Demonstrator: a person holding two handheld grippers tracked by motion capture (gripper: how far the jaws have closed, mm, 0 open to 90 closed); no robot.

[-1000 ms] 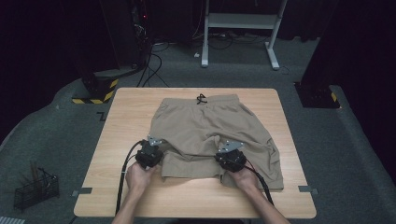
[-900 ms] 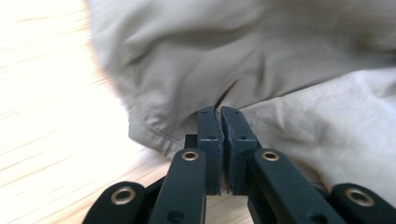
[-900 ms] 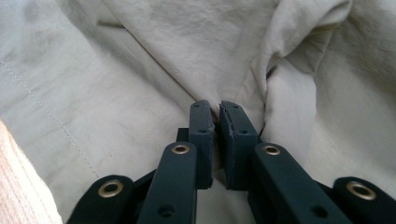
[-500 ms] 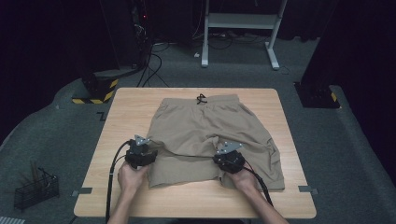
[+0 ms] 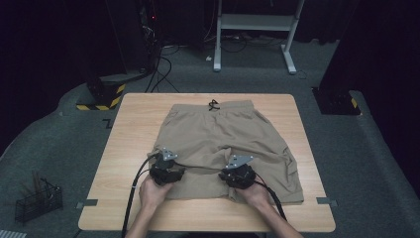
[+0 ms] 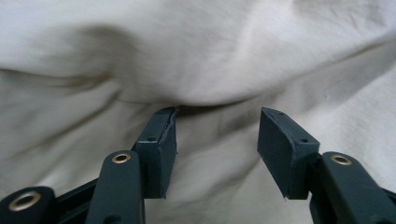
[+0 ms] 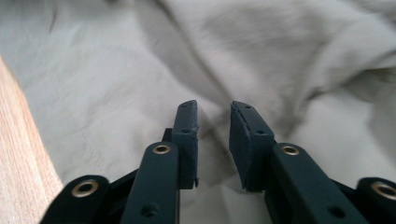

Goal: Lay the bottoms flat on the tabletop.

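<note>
While the khaki shorts [image 5: 223,144] lie spread on the wooden table [image 5: 129,148], waistband at the far edge and leg hems toward you, both of your grippers rest on the near part of the fabric. Your left gripper [image 5: 167,171] sits at the left leg's hem; its jaws have just been opening and now stand released, with cloth below them but nothing pinched between the pads [image 6: 161,140]. Your right gripper [image 5: 238,174] sits near the crotch on the right leg; its jaws have also just been opening, to a narrower gap, with a small ridge of cloth rising between them and, as far as the frames show, no squeeze on it. Judging by this, you are letting go of a fold you laid.
</note>
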